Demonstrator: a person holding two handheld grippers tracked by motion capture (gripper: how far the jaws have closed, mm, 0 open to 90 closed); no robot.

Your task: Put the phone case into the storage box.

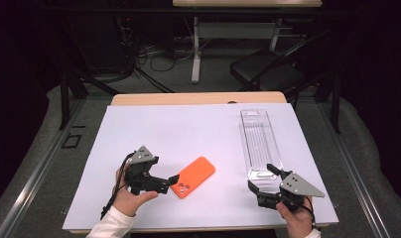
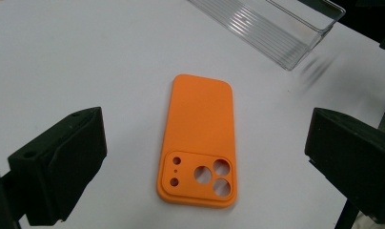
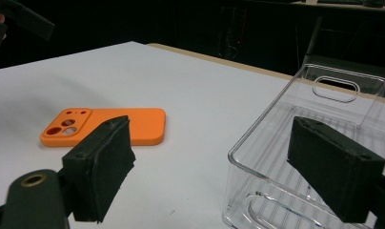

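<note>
Two grippers: both empty.
Left gripper (image 1: 172,182): jaws wide, hovering just beside the orange phone case (image 1: 193,176).
Right gripper (image 1: 260,179): jaws wide, straddling the clear tray (image 1: 258,141) wall.
Case: flat, near the desk's front edge.

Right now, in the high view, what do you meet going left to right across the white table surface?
Left gripper → orange phone case, lying flat with its camera cutouts toward the near edge → right gripper, jaws open at the near end of the clear plastic tray.
</note>
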